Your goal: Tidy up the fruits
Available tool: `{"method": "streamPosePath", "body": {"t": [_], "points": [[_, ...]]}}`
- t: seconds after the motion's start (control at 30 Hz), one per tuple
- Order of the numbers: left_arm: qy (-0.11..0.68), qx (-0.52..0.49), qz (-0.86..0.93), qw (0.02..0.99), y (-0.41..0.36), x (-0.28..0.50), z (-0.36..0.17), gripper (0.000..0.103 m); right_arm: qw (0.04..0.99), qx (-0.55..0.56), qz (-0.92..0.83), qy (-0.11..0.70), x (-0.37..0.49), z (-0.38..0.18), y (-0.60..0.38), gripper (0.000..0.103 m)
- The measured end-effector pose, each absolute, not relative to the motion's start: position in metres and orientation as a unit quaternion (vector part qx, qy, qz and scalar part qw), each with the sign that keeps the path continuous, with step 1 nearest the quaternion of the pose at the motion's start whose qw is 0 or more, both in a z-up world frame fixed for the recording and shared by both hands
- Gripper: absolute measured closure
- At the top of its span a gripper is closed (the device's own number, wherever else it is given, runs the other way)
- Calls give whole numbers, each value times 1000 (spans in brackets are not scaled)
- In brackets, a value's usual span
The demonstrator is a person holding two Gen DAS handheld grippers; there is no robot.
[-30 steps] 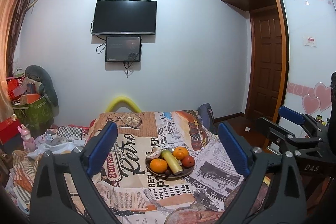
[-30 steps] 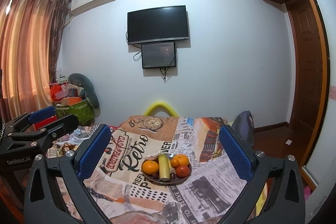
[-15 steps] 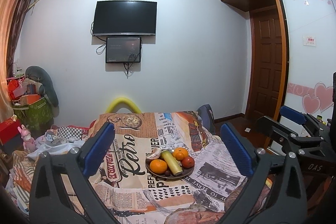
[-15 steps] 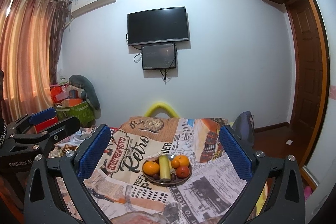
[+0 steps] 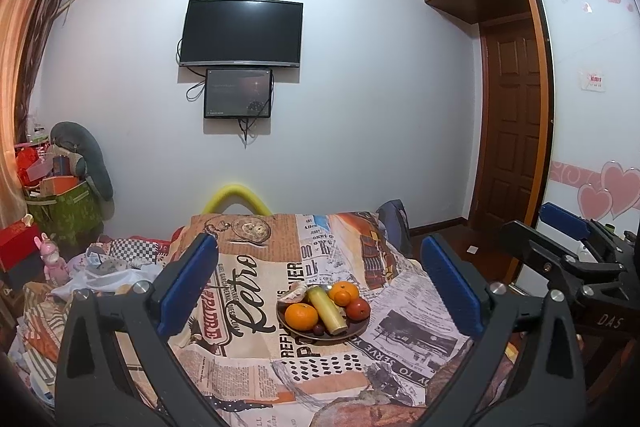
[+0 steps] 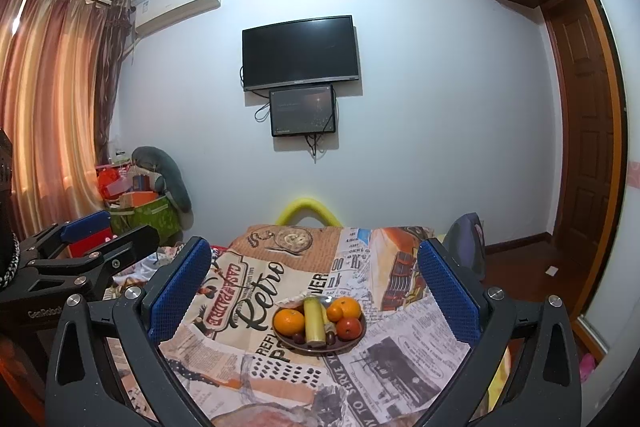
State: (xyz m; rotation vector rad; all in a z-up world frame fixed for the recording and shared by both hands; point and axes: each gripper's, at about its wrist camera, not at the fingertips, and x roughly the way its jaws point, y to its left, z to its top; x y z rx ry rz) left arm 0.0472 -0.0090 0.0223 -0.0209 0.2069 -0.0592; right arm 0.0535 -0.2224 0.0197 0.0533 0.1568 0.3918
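Jaws on your left gripper (image 5: 318, 283) and right gripper (image 6: 314, 281) were both spread wide, holding nothing, above the table. Item: dark plate (image 6: 354, 341) w/ two oranges (image 6: 289, 321), red fruit (image 6: 348, 327), yellow-green stalk (image 6: 313, 319), dark grapes (image 6: 298, 337). Loc: centre of retro-print tablecloth (image 6: 256, 307). Bkgd: wall TV (image 6: 300, 53), curtains (image 6: 48, 107).

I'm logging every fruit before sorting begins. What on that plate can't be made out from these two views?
- Small dark fruits on the plate: too small to identify, both views.
- Pale piece at the back: half hidden behind the banana and front orange.
- Anything beneath the fruit: covered.
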Motion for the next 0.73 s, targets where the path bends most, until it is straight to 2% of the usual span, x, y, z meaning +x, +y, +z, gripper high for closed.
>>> {"method": "streamPosePath", "body": {"t": [0.73], "points": [[107, -11, -47, 993, -13, 48, 22, 0, 977, 35, 193, 80, 54, 21, -223, 0]]}}
